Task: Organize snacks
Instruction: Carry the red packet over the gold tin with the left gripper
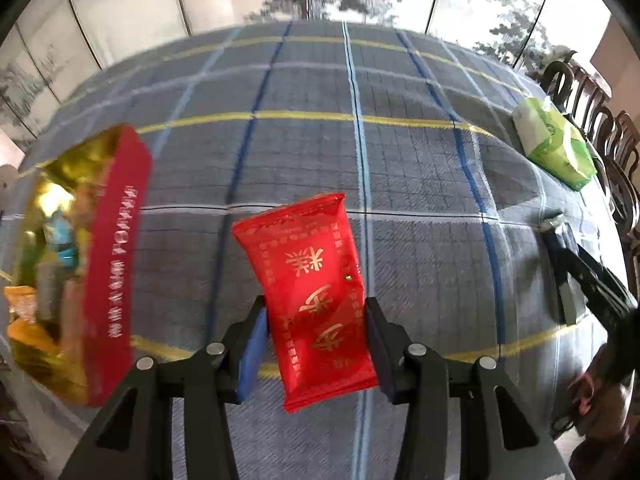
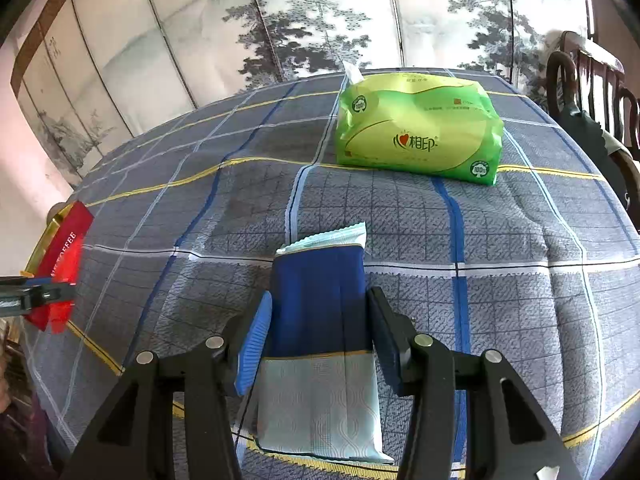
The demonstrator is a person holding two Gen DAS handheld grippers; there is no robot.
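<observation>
My left gripper (image 1: 316, 332) is shut on a red snack packet (image 1: 312, 280) with gold lettering, held above the checked tablecloth (image 1: 400, 160). To its left stands a red box (image 1: 116, 260) with a gold inside holding several snacks. My right gripper (image 2: 320, 332) is shut on a blue and pale teal snack packet (image 2: 320, 300), low over the cloth. In the right wrist view the red box (image 2: 64, 240) sits at the far left edge, with the left gripper (image 2: 36, 292) and its red packet (image 2: 56, 318) in front of it.
A green tissue pack (image 2: 416, 128) lies at the far side of the table, seen also as the tissue pack (image 1: 556, 144) at upper right. Dark wooden chairs (image 2: 584, 76) stand along the right. A painted folding screen (image 2: 280, 20) backs the table.
</observation>
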